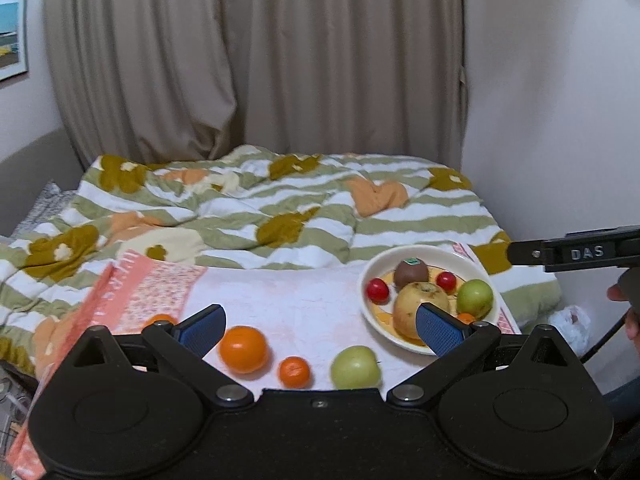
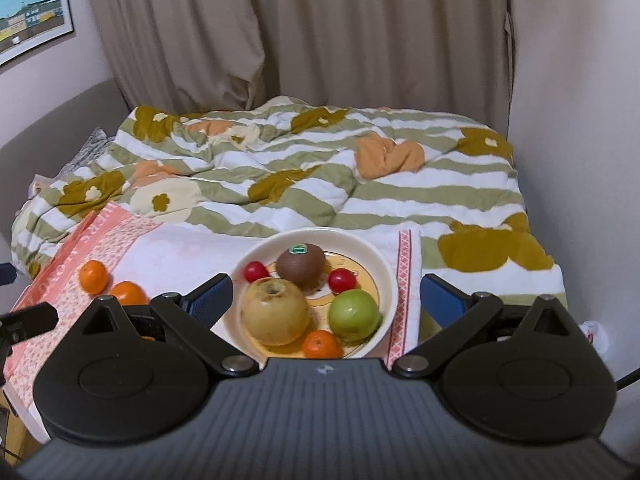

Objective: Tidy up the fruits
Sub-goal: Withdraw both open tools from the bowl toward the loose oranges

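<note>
A cream plate on a white towel holds a brown kiwi, two red cherry tomatoes, a yellow apple, a green apple and a small mandarin. My right gripper hovers open above the plate's near side with nothing between its pads. Loose on the towel lie an orange, a mandarin and a green apple. My left gripper stands open and empty above them. Another orange peeks out behind the left finger.
The towel lies on a bed with a rumpled green-striped flowered quilt. Beige curtains hang behind, with walls on both sides. The plate sits near the towel's right edge. The right gripper's arm reaches in at the right.
</note>
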`<action>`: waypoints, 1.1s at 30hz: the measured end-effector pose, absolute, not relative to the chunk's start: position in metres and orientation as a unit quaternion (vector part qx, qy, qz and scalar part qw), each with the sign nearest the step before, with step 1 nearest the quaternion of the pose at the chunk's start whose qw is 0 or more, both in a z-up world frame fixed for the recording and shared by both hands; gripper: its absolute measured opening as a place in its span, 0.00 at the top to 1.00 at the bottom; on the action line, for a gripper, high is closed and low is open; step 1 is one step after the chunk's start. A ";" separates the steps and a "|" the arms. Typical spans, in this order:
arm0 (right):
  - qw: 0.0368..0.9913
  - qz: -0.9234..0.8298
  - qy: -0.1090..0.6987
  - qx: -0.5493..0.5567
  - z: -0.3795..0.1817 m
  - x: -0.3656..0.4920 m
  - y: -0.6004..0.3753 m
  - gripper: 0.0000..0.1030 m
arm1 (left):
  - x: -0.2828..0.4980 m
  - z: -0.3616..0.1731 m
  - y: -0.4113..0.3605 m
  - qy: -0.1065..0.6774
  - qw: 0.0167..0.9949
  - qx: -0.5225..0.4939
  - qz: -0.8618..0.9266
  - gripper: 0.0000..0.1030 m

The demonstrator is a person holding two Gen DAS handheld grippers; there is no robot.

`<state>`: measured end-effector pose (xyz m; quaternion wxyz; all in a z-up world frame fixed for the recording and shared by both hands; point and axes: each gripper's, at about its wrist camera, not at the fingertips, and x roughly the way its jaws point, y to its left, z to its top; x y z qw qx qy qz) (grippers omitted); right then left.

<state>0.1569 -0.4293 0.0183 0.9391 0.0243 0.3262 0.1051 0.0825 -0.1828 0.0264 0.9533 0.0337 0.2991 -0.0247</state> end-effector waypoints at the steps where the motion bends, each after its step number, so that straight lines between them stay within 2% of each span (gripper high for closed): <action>1: 0.940 0.106 0.323 0.023 0.022 0.152 -0.427 0.00 | 0.078 0.028 -0.178 0.296 0.954 0.034 -0.019 0.00; 14: 0.946 0.100 0.309 0.025 0.044 0.110 -0.351 0.00 | 0.057 0.032 -0.075 0.266 0.963 0.031 0.028 0.00; 33: 0.936 0.001 0.348 0.053 -0.015 0.104 -0.221 0.00 | 0.129 -0.004 0.042 0.297 0.948 0.081 -0.080 0.00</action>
